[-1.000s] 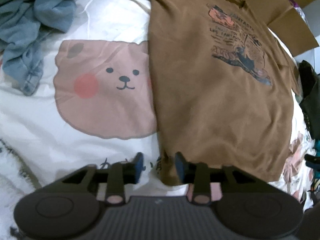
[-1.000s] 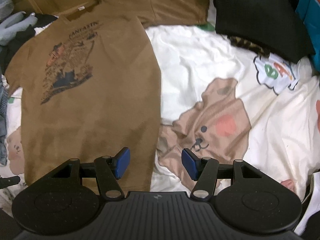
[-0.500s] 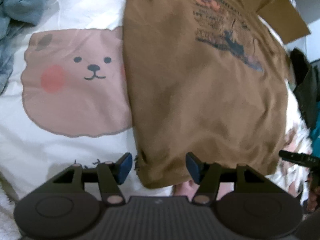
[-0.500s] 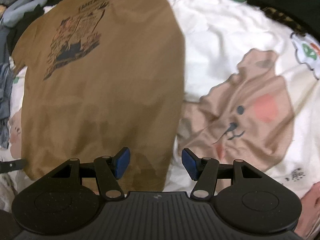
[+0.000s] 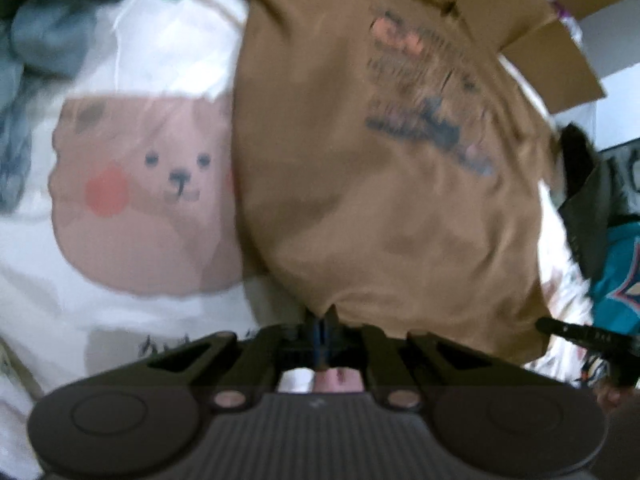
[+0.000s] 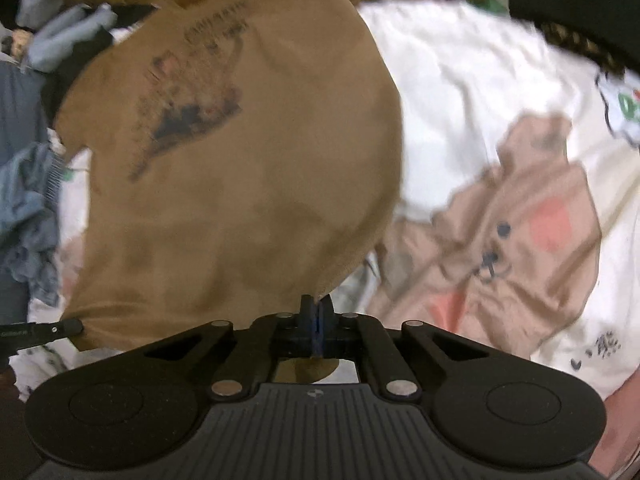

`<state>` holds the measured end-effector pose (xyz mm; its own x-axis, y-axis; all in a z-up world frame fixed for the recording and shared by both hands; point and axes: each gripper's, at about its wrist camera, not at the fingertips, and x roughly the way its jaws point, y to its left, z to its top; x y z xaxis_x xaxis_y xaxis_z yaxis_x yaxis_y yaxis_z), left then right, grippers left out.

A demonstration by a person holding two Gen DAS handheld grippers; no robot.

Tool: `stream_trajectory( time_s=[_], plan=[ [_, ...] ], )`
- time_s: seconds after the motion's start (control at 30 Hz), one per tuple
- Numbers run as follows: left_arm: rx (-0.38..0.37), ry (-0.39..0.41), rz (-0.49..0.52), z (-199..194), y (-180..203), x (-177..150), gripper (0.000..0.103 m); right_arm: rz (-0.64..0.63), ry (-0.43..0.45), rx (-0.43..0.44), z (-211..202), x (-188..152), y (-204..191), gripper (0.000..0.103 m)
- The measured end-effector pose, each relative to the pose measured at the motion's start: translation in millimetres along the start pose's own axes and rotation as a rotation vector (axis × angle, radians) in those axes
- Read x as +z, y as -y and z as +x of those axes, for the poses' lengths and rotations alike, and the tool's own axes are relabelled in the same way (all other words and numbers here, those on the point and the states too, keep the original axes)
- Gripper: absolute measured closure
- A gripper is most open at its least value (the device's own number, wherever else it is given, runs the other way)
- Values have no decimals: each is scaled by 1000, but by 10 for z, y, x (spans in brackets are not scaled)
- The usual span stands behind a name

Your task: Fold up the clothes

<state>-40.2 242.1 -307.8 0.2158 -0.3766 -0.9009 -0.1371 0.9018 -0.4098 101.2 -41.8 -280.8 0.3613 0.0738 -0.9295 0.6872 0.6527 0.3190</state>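
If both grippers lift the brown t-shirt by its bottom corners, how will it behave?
Probably floppy: the brown t-shirt already puckers where the left gripper and right gripper pinch its hem. It looks thin and light, so the middle will likely sag.

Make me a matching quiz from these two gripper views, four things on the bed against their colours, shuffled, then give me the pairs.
Things:
1. T-shirt
2. bear print
3. crumpled garment
4. bedsheet

Colours:
A. white
B. pink-tan
C. grey-blue
D. brown

Pairs: 1-D, 2-B, 3-C, 4-A
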Motion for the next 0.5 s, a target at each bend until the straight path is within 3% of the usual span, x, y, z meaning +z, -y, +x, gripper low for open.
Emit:
stream_trajectory(
  time_s=[0.23, 0.5],
  plan=[
    [-48, 87, 8, -204, 173, 426, 101, 8, 87, 77, -208, 409, -237, 103],
    [-48, 119, -61, -2, 123, 955, 101, 39, 97, 109, -12, 1025, -418, 103]
  ],
)
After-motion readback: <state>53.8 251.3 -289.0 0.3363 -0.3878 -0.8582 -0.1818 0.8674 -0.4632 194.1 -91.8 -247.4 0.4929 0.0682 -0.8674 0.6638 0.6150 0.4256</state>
